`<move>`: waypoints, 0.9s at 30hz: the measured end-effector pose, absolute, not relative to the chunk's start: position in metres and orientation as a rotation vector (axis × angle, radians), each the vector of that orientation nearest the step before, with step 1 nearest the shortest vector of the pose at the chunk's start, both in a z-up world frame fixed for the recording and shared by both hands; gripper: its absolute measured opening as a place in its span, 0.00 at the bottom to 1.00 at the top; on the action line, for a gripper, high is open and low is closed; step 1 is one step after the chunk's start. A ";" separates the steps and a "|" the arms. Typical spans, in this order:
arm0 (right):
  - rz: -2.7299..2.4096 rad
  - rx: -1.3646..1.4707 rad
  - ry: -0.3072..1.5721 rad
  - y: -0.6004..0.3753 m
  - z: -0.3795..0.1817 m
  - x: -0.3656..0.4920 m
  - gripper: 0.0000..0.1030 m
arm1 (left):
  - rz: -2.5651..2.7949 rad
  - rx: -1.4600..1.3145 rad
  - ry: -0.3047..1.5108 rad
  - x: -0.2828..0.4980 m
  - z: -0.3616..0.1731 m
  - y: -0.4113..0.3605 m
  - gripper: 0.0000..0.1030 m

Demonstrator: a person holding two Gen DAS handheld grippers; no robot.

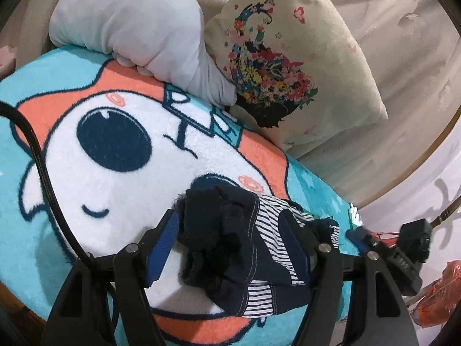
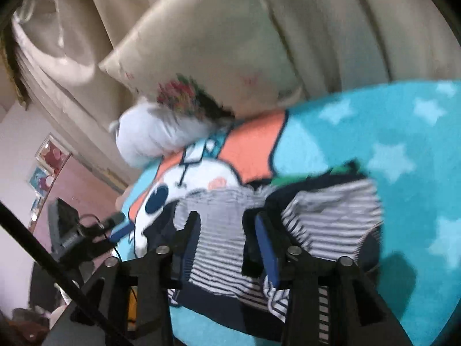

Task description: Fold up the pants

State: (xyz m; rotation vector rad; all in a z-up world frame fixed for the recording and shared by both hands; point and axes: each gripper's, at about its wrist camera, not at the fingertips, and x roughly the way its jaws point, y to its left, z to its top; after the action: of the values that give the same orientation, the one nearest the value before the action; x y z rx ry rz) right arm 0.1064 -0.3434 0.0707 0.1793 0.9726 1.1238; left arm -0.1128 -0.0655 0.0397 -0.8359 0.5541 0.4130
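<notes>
Turquoise fleece blanket [image 1: 34,109] with a white-and-orange cartoon face is covering the surface; dark navy pants with a striped lining [image 1: 245,248] are lying bunched on it.

Left gripper [image 1: 230,227] is standing spread, its blue-padded fingers [image 1: 164,242] straddling the pants bundle, left pad clear of the cloth; contact at the right pad is hard to judge. Right gripper [image 2: 227,230] is sitting part-open over the striped lining of the pants [image 2: 325,219], with cloth lying between its fingers [image 2: 266,245]; blur is hiding whether the pads are pressing. Beige floral cushion [image 1: 291,57] and pale grey plush pillow [image 1: 138,28] are resting at the blanket's far edge, touching each other.
</notes>
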 end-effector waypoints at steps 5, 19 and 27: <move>1.083 0.152 1.051 -0.327 0.049 0.109 0.43 | 0.407 -0.844 0.567 -0.110 0.036 -0.068 0.68; 1.238 -0.183 0.861 -0.275 0.073 0.009 0.64 | 0.352 -1.020 0.588 -0.098 0.008 -0.033 0.75; 1.302 -0.463 0.773 -0.212 0.039 -0.058 0.66 | 0.195 -1.130 0.624 -0.078 -0.010 -0.024 0.80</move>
State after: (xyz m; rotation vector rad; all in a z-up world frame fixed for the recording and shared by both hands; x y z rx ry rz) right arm -0.0578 -0.2119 0.0394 -0.4626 0.7729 1.3020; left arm -0.0783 -0.0244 -0.0097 -1.1299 0.6237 0.1953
